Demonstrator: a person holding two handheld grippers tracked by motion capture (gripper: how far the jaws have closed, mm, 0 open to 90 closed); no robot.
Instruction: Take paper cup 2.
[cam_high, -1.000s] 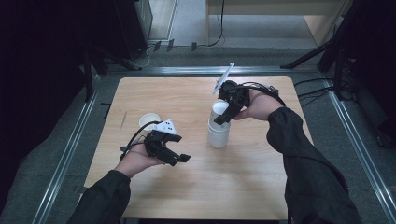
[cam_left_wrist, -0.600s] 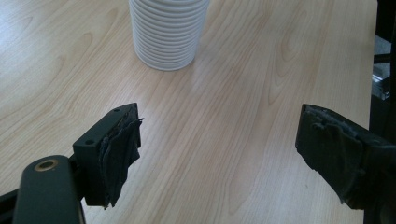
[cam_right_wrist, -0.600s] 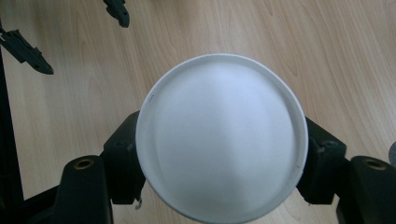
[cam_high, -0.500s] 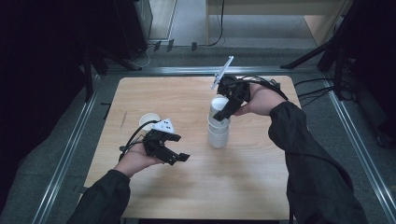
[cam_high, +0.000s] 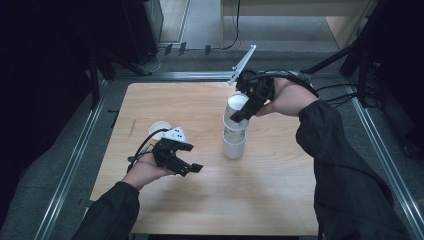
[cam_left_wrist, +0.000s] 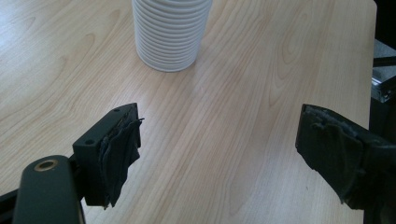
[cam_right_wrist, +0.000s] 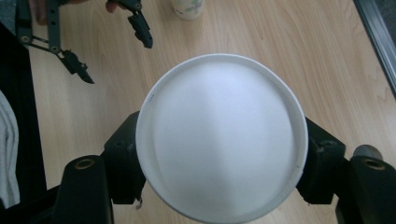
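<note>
While unmarked (unbranded), gripped white cup (cam_right_wrist: 222, 135)

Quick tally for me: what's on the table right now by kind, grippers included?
Cup stacks: 1, the stack of white cups
Cup being lifted off it: 1, the top white cup in the right gripper
Separate cups: 1, the lone paper cup
Grippers: 2, the left gripper empty
Total: 5

Looking forward and down from high above the near edge of the table (cam_high: 280, 200). Riding low and close beside the cup stack (cam_left_wrist: 170, 32), facing it level. Staring straight down from just above that stack (cam_high: 234, 132), shared by all.
</note>
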